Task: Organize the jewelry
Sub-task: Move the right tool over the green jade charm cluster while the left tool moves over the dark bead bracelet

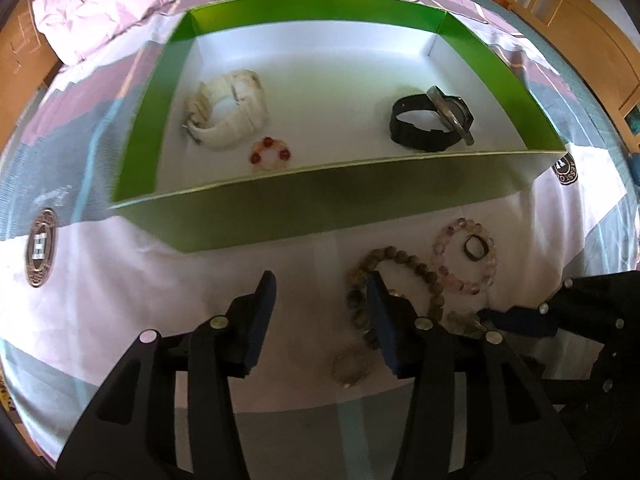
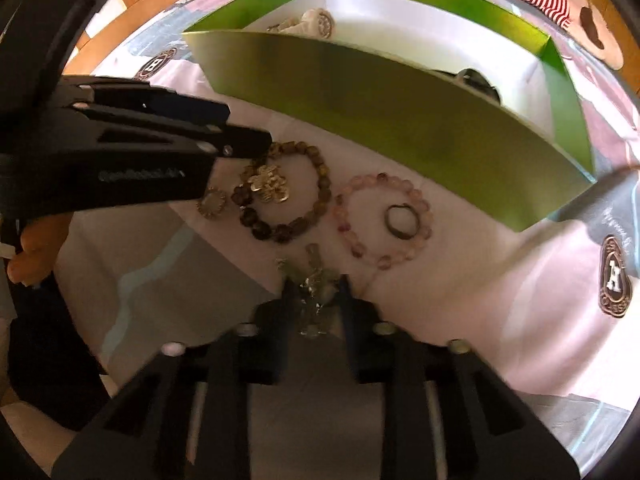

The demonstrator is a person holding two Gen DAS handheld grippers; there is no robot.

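Note:
A green box with a white floor holds a white bracelet, a red-bead bracelet and a black watch. On the sheet in front of it lie a brown bead bracelet, a pink bead bracelet with a dark ring inside it, a gold charm and a small sparkly piece. My left gripper is open and empty, its right finger over the brown bracelet. My right gripper is shut on a silvery-green charm piece, low over the sheet.
Everything rests on a patterned bedsheet with round logos. A pink quilt is bunched at the far left and wooden furniture stands beyond. The box's near wall rises between the loose pieces and the box floor. A hand holds the left gripper.

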